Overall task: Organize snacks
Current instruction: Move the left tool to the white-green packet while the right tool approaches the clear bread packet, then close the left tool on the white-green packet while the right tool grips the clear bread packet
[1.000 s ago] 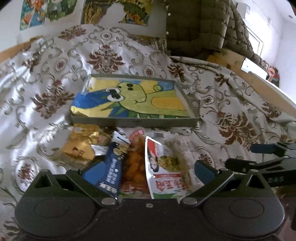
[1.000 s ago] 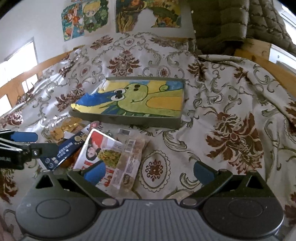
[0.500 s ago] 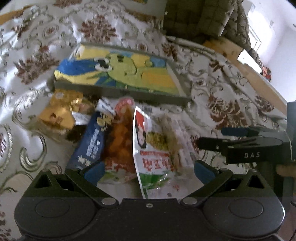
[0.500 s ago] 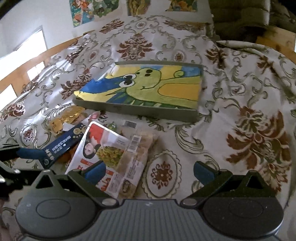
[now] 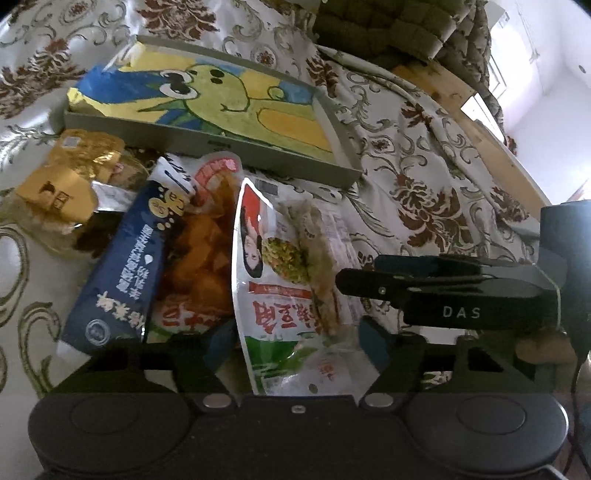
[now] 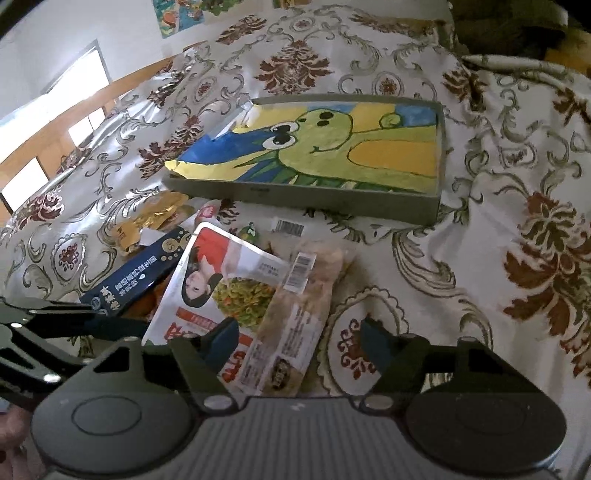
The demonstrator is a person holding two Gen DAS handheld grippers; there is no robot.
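Note:
A pile of snack packs lies on the patterned bedspread in front of a grey tray (image 5: 207,144) lined with a frog painting. It holds a gold pack (image 5: 70,173), a navy pack (image 5: 122,269), an orange bag (image 5: 199,251), a white-and-red pouch (image 5: 273,258) and a clear beige pouch (image 5: 317,266). My left gripper (image 5: 295,343) is closing, with the white-and-red pouch's lower end between its fingers; I see no pad pressing. My right gripper (image 6: 297,343) is also closing, straddling the clear beige pouch (image 6: 295,325) and the white-and-red pouch's (image 6: 221,280) edge.
The tray (image 6: 295,195) lies just beyond the pile. A quilted olive jacket (image 5: 388,33) hangs at the back, with a wooden bed edge (image 5: 480,107) to the right. Bare bedspread (image 6: 498,240) stretches right of the pile. Each gripper shows side-on in the other's view.
Both grippers have sunk closer to the snack pile and their jaws have narrowed from wide open. The right gripper has come in beside the clear pouch.

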